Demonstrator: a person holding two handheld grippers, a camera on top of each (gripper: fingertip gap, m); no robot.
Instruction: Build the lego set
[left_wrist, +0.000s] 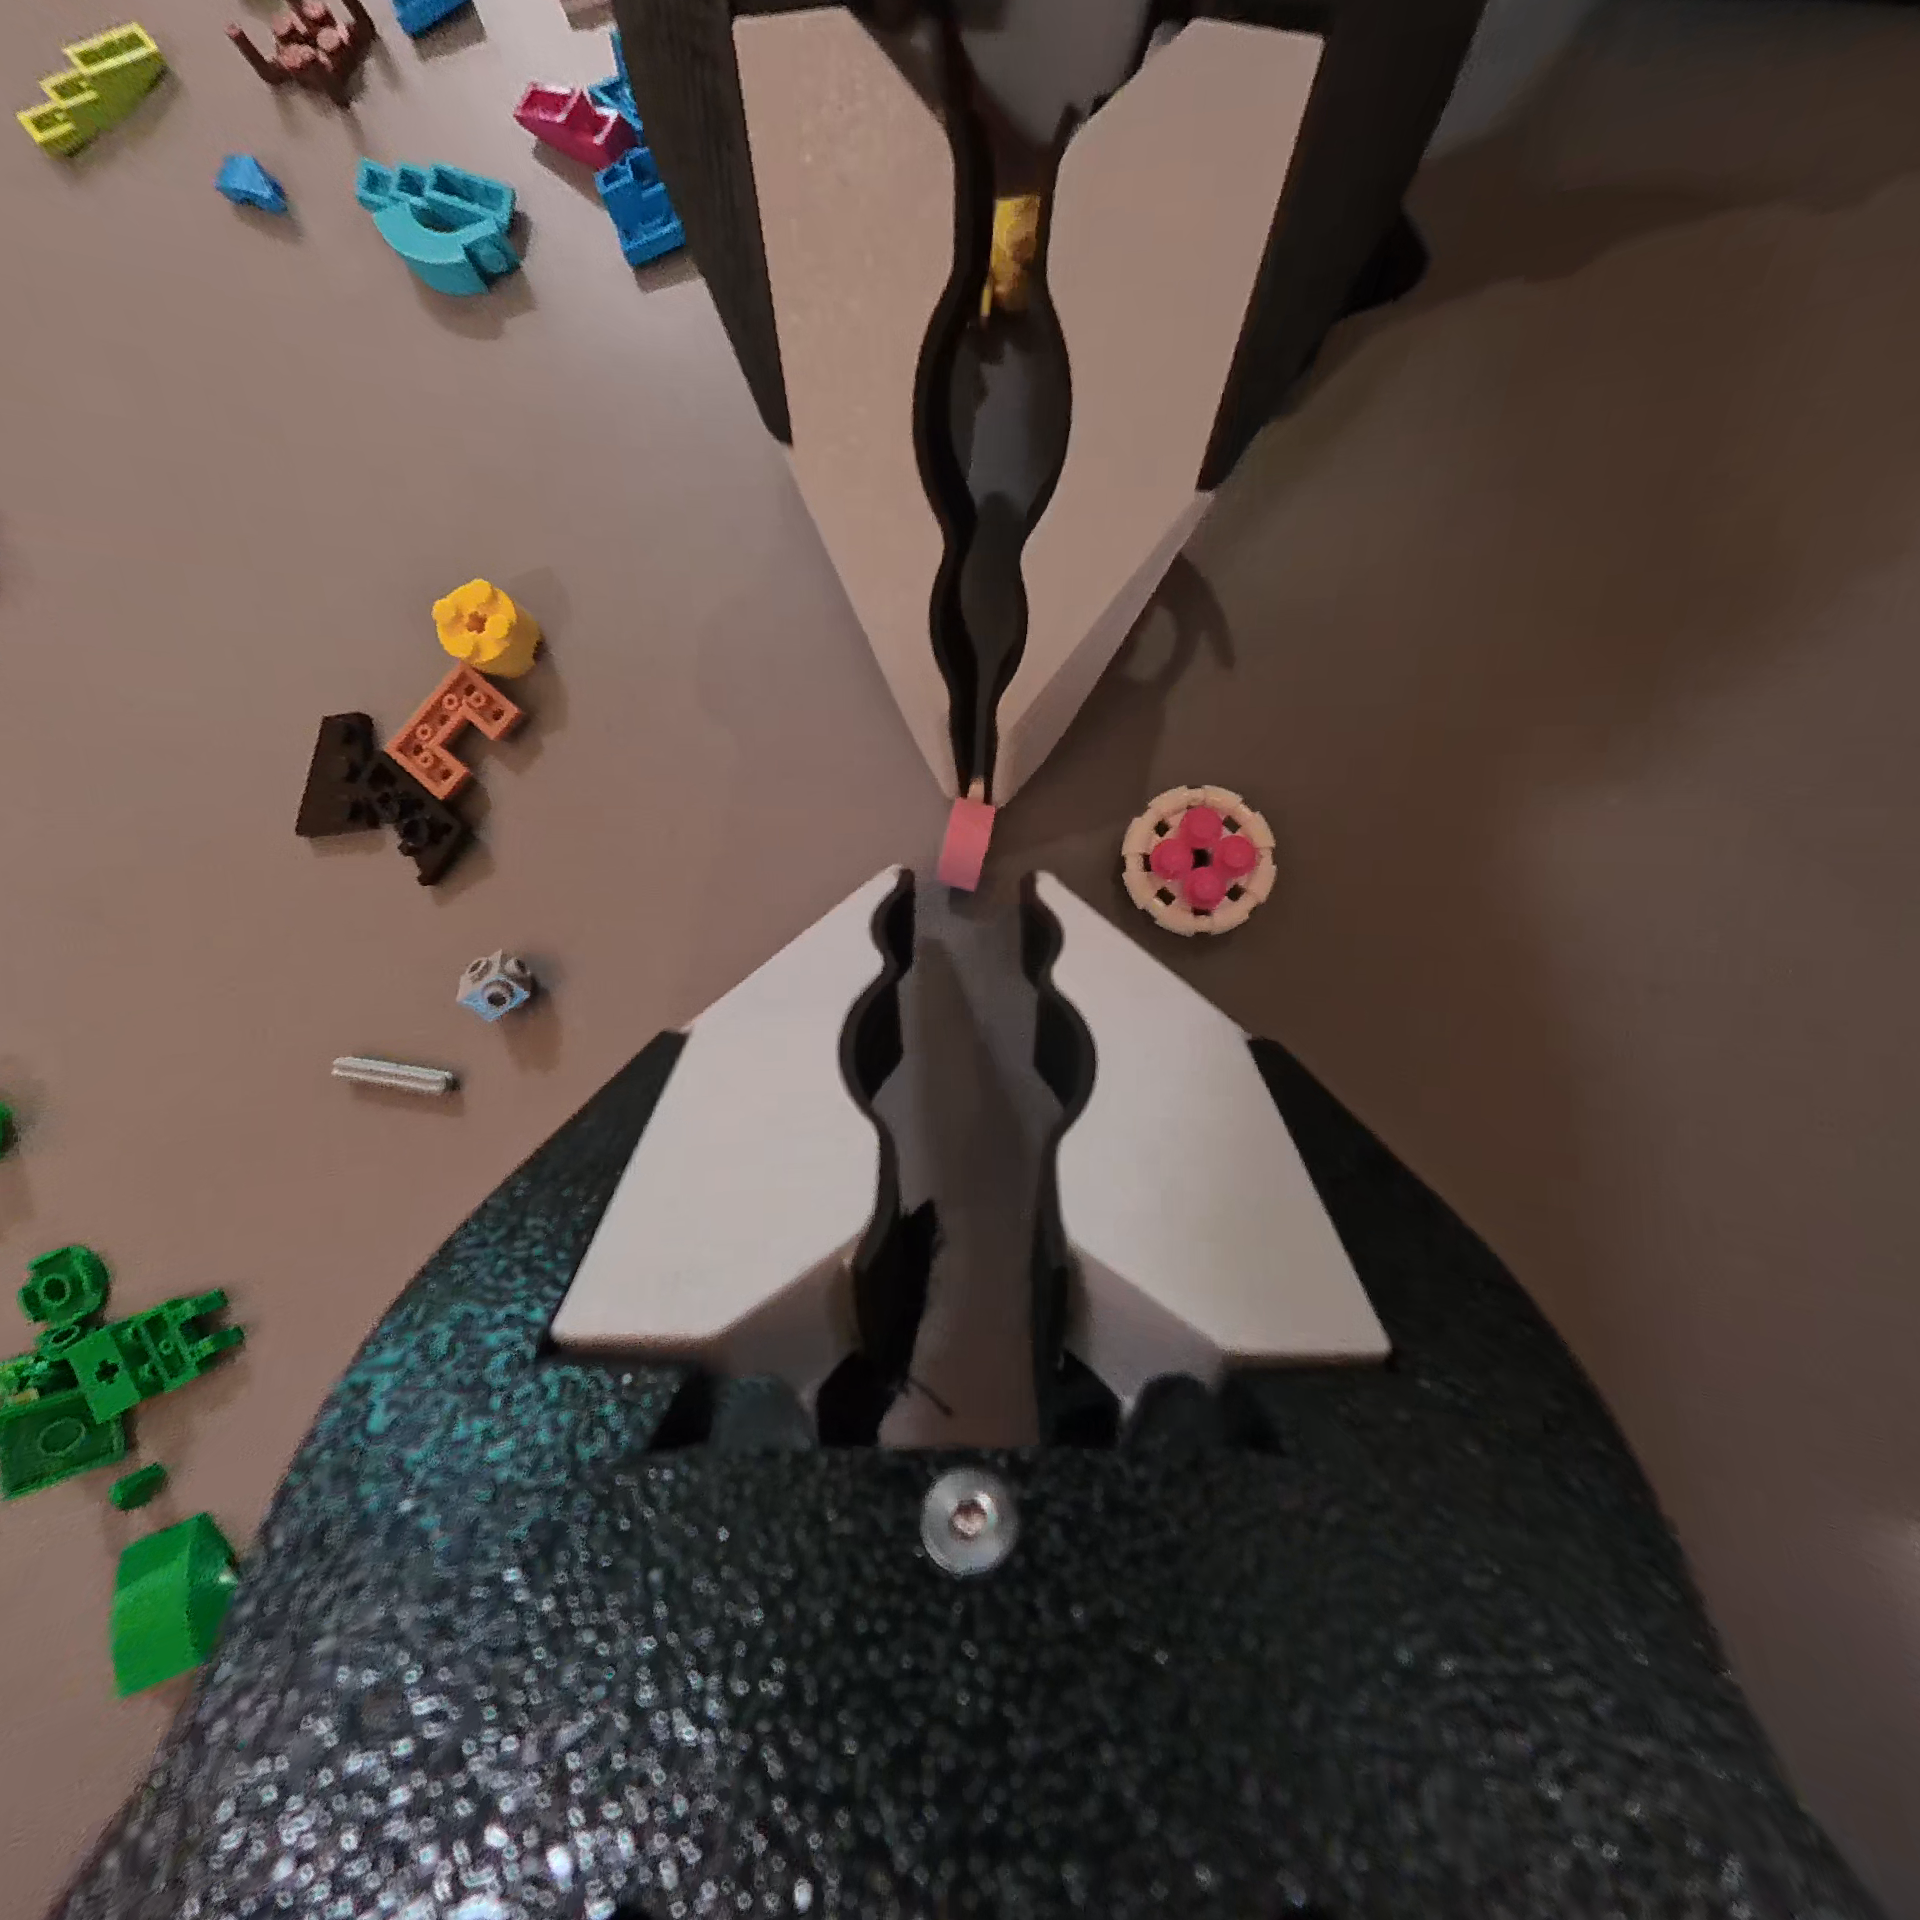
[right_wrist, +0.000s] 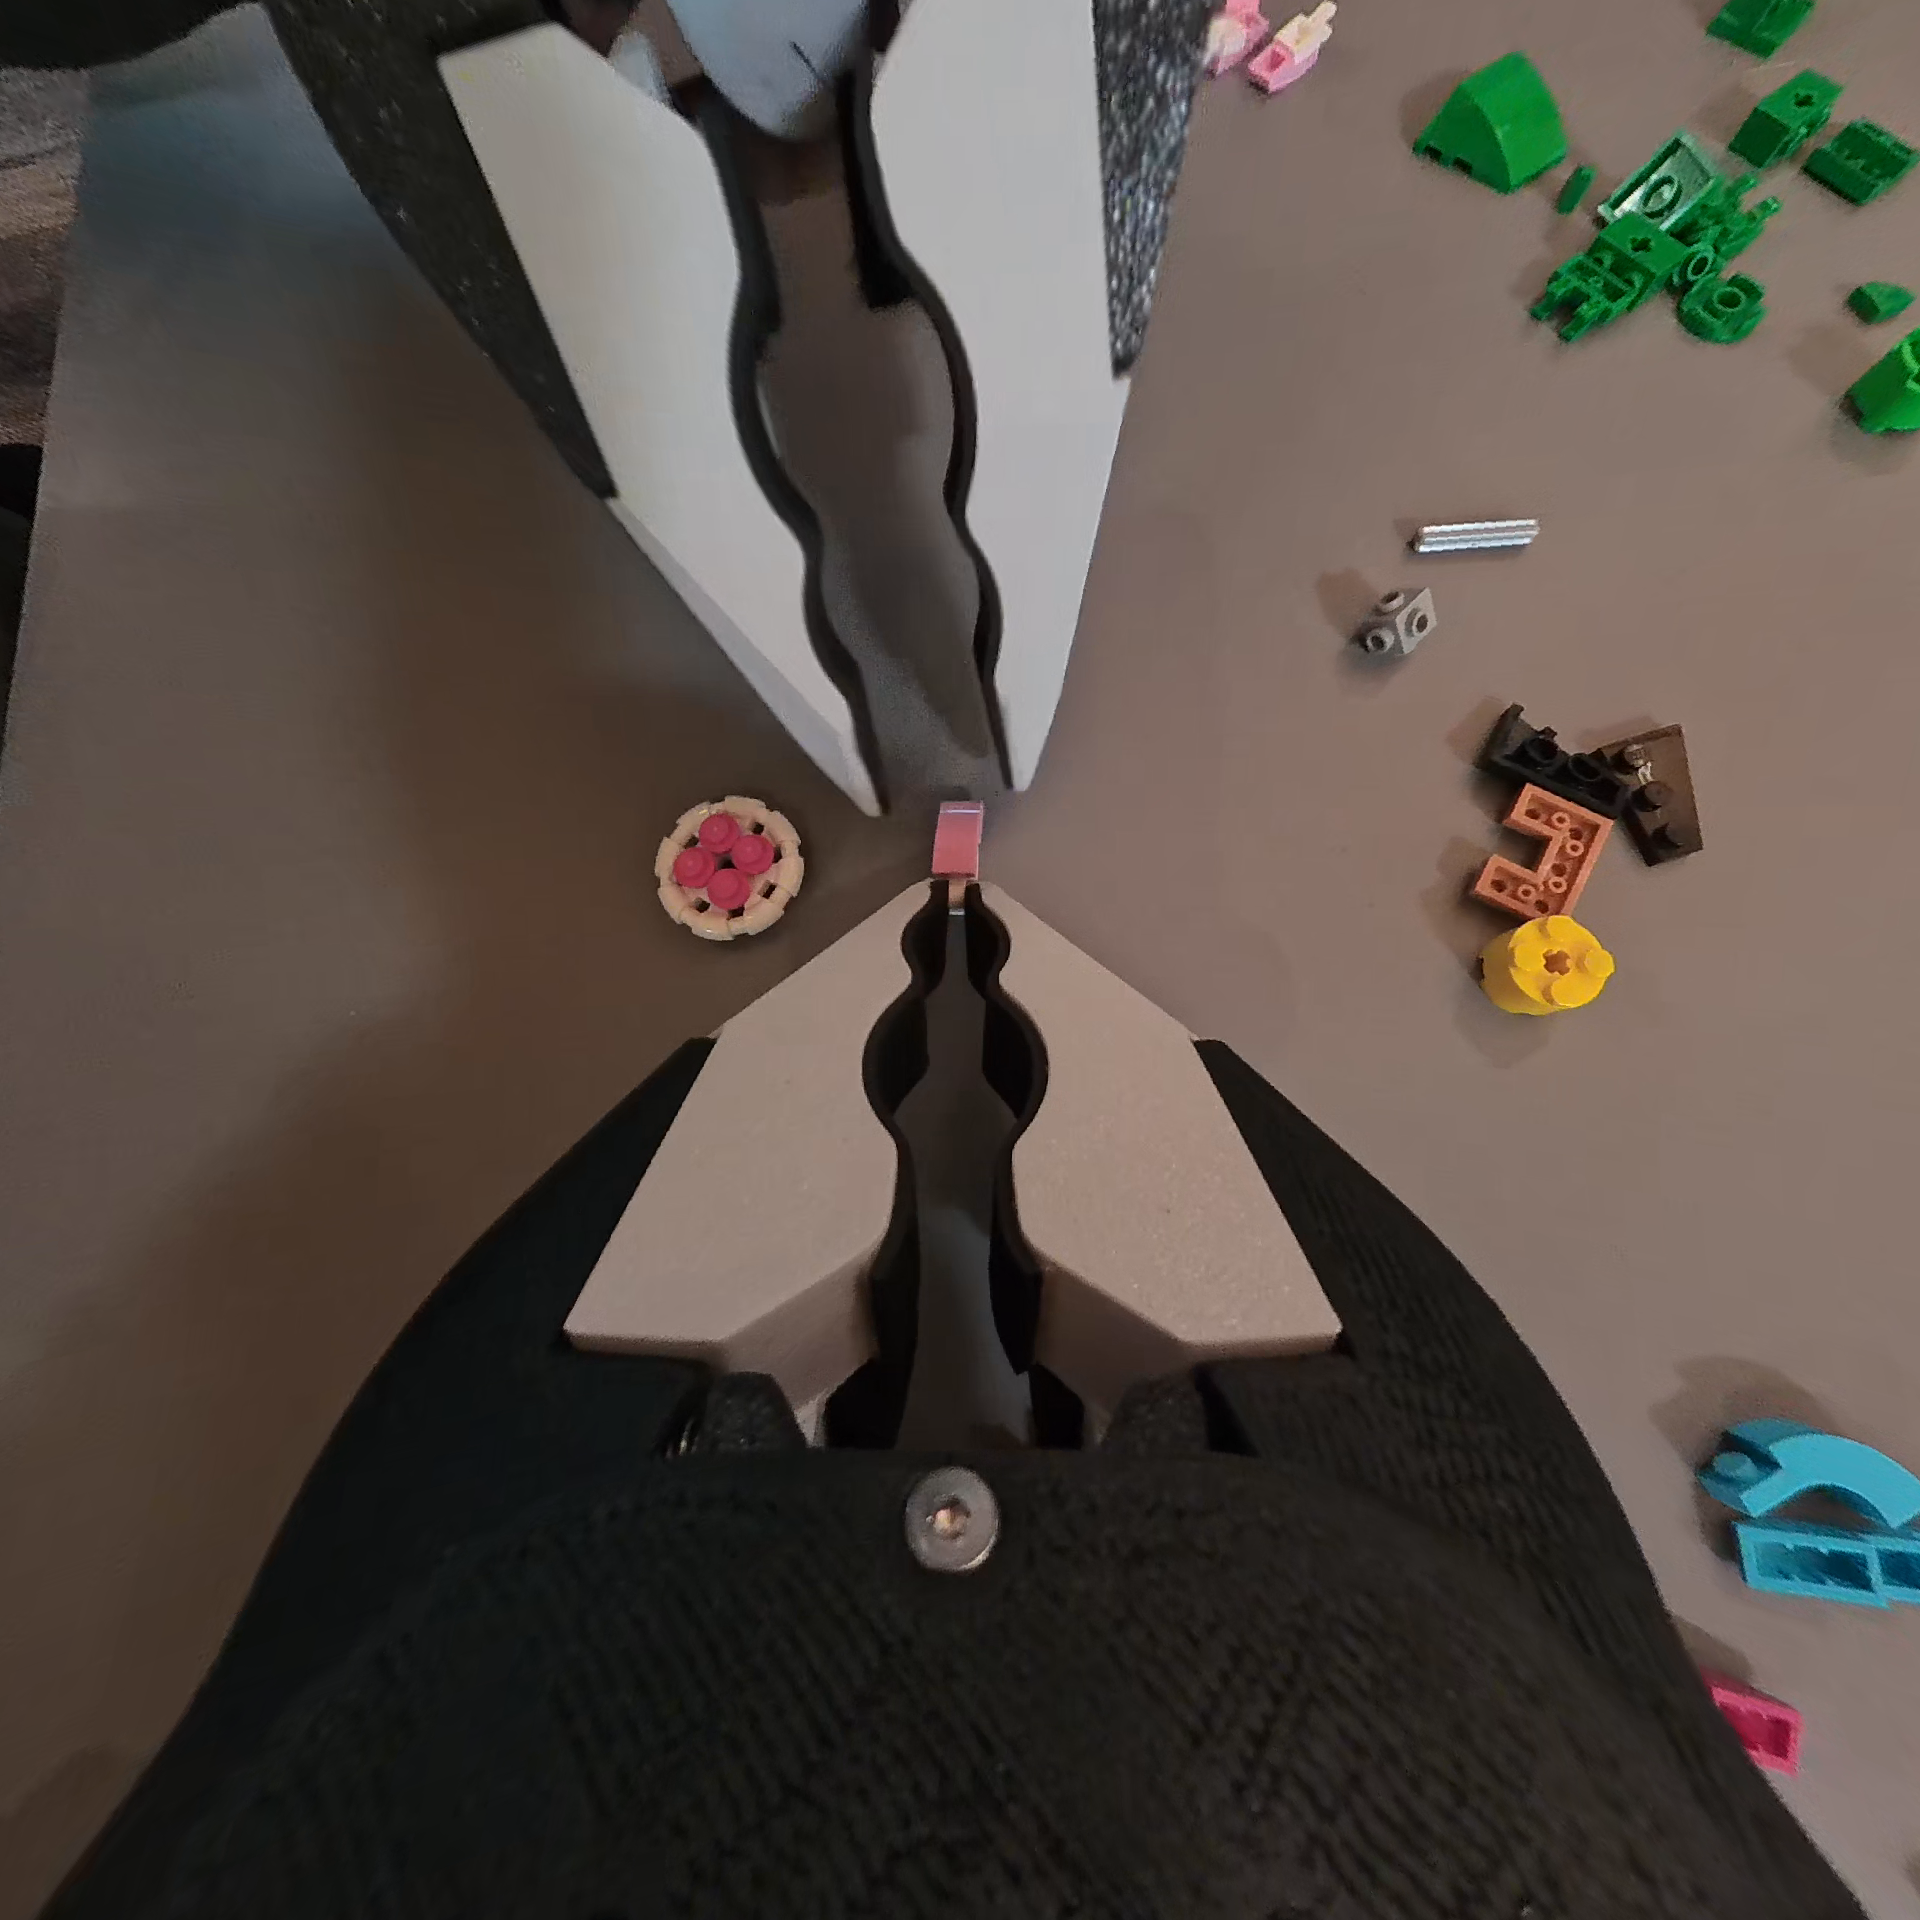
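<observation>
The small pink piece (right_wrist: 958, 844) is pinched by its edge in the closed right gripper (right_wrist: 957, 896), facing the parted, empty left gripper (left_wrist: 968, 881) above the table (left_wrist: 1558, 623), so slippage is judged likely if transfer is misaligned.

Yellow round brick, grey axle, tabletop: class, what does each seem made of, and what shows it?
Yellow round brick: moulded plastic, probably; smooth, slightly glossy studs.
Grey axle: plastic or metal, unclear; bright streaks along its ridges.
Tabletop: smooth matt brown-grey surface, possibly laminate; no grain shows.
</observation>
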